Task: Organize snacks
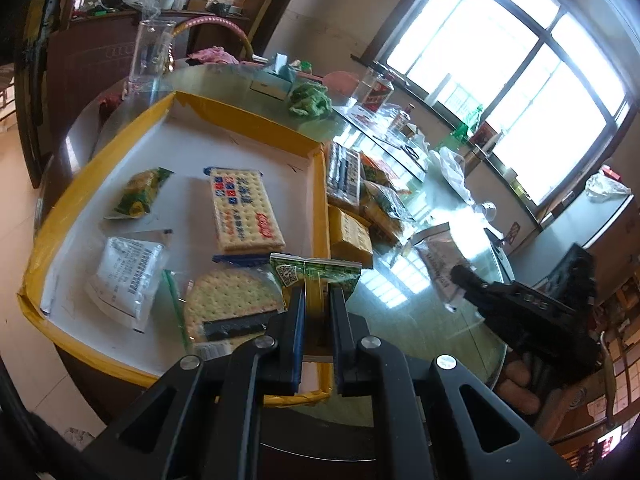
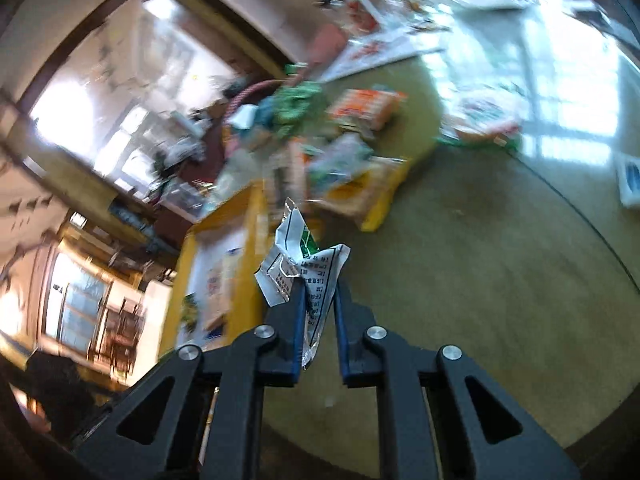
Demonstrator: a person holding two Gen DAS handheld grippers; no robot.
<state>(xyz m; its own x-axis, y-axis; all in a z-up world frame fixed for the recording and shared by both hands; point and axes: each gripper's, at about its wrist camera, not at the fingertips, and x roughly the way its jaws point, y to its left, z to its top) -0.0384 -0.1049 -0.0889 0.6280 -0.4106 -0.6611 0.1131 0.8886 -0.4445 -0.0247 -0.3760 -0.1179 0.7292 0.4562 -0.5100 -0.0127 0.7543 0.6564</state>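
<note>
Both tongs are clamped on snacks: the left tongs pinch a green packet over the yellow tray, and the right tongs grip a crinkly white packet above the tabletop. Best bet is probably to lower each flat into a free spot on the tray before letting go, so nothing lands on the crackers.

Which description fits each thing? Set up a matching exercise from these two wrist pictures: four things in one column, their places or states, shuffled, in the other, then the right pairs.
Things
1. green packet
2. white packet
3. blue-printed cracker pack
4. yellow cracker pack

Places or states
A. lying flat inside the yellow-edged tray
B. gripped in the left gripper
C. on the glass table, just outside the tray
D. gripped in the right gripper

Pairs: 1-B, 2-D, 3-A, 4-C
</note>
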